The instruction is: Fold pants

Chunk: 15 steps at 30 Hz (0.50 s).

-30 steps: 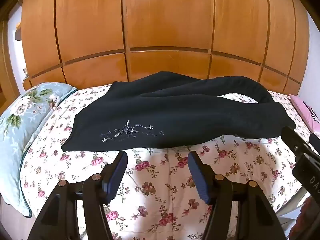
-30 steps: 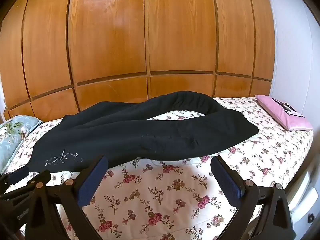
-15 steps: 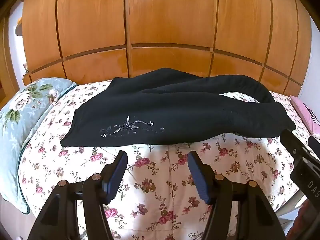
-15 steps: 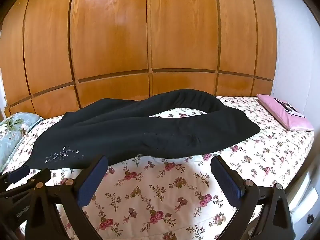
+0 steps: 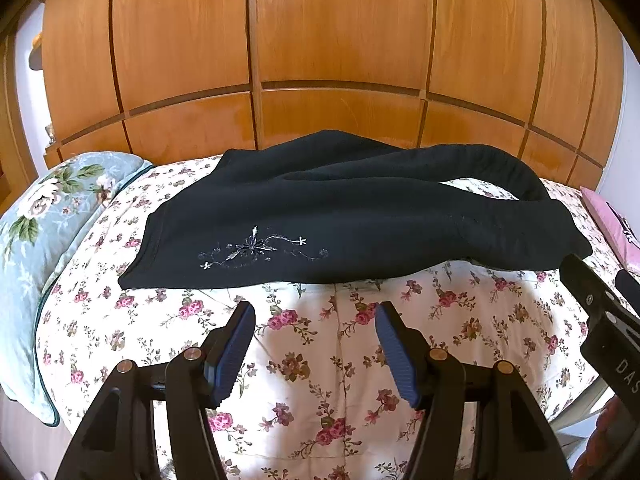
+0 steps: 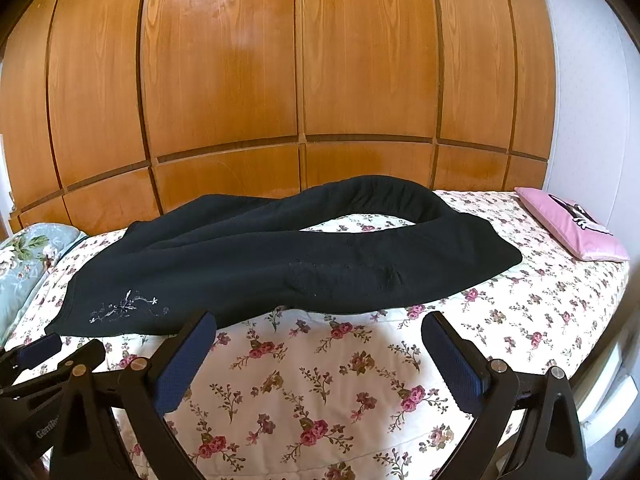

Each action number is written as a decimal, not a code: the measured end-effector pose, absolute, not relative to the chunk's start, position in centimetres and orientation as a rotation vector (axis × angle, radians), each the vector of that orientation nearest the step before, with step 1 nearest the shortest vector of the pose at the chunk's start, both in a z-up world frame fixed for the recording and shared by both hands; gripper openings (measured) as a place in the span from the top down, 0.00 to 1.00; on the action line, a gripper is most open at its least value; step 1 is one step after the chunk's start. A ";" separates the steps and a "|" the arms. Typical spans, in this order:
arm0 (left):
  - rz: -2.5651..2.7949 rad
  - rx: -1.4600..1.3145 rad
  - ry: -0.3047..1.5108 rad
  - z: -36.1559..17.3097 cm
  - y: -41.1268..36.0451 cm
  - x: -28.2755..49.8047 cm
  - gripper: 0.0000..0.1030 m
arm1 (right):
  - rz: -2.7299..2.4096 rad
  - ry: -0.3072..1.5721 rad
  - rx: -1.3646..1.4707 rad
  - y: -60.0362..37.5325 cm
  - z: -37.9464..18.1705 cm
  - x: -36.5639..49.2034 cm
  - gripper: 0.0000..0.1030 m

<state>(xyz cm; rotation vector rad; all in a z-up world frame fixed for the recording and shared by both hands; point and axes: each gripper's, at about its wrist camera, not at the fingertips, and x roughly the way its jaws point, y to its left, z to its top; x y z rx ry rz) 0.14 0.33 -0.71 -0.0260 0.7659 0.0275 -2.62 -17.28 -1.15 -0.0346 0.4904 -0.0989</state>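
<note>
Black soft-fabric pants (image 5: 340, 216) with pale floral embroidery (image 5: 256, 250) near one end, sprawled lengthwise across the floral-quilted bed (image 5: 328, 344), loosely bunched, waistband curling toward the wooden panelled wardrobe (image 5: 340, 60) behind. Near hem edge lying just beyond both pairs of fingertips, untouched. Wide strip of bare quilt between pants and the bed's front edge. Pale-blue flowered pillow (image 5: 36, 216) at the left end, pink cushion (image 6: 572, 224) at the right end, both apart from the pants. Left hand-held gripper (image 5: 316, 344) spread, gripping nothing. Right hand-held gripper (image 6: 320, 360) spread wider, likewise gripping nothing.
</note>
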 end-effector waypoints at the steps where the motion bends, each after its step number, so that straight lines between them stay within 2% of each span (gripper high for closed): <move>1: 0.030 -0.025 0.766 -0.7 0.3 0.2 0.38 | -0.100 0.492 -0.035 -17.3 -1.2 -2.6 0.00; 15: 0.032 -0.027 0.784 -1.4 0.3 0.3 0.38 | -0.101 0.502 -0.035 -17.4 -1.5 -2.5 0.00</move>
